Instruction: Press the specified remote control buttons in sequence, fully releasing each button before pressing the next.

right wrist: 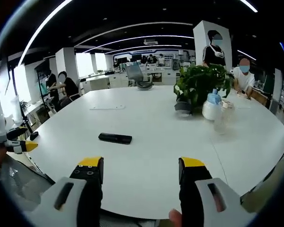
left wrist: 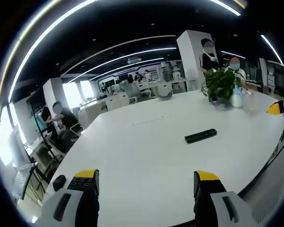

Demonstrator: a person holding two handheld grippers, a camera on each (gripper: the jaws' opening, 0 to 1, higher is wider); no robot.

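A black remote control (left wrist: 200,136) lies flat on the white table (left wrist: 146,156), ahead and to the right of my left gripper (left wrist: 146,177). That gripper is open, its yellow-tipped jaws wide apart above the near table edge, holding nothing. In the right gripper view the same remote control (right wrist: 115,138) lies ahead and a little left of my right gripper (right wrist: 142,166), which is also open and empty. A yellow tip of the right gripper (left wrist: 277,108) enters the left gripper view at the far right. The left gripper (right wrist: 20,145) shows at the left edge of the right gripper view.
A potted green plant (right wrist: 199,85) stands on the table with a white and blue bottle (right wrist: 211,107) and a clear cup (right wrist: 223,118) beside it. A sheet of paper (right wrist: 107,108) lies further back. People sit at desks on the left and stand behind the plant.
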